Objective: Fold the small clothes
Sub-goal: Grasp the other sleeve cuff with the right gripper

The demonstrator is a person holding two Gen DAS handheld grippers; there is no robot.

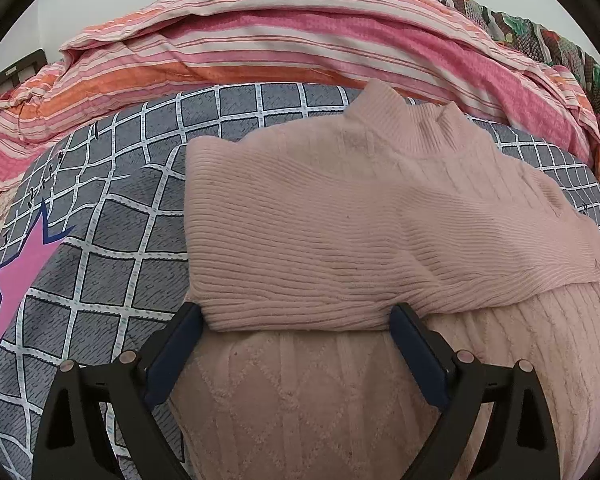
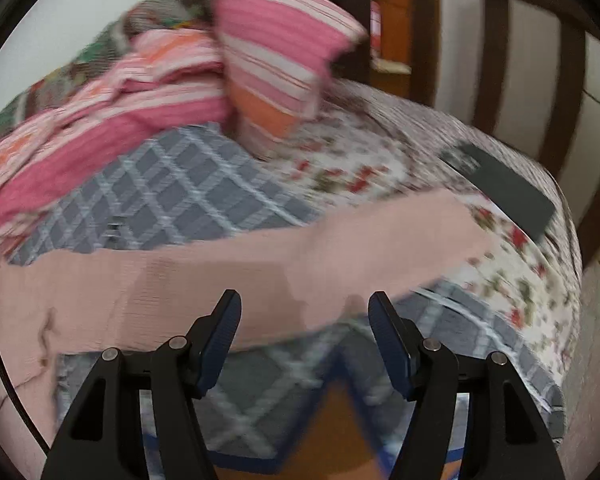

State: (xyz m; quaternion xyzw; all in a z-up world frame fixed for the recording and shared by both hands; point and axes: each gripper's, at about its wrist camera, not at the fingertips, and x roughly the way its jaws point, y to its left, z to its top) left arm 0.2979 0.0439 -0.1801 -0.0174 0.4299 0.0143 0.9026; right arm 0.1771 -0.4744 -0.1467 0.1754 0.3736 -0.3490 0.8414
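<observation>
A grey checked bedsheet [image 1: 112, 248] carries the pink sweater [image 1: 340, 216] and striped quilt [image 1: 260, 40].

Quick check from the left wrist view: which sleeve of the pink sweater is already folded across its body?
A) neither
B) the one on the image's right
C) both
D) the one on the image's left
D: a ribbed sleeve lies across the pink sweater from the left; the other sleeve still extends outward.

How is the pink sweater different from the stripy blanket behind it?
The pink sweater is one plain pale pink; the stripy blanket has pink, orange and white bands. The sweater has fine knitted ribs and a small collar; the blanket looks like flat woven cloth. The sweater lies spread, with one part folded over, on the grey checked sheet; the blanket is bunched in a heap behind it. Both are soft fabric on the bed.
</observation>
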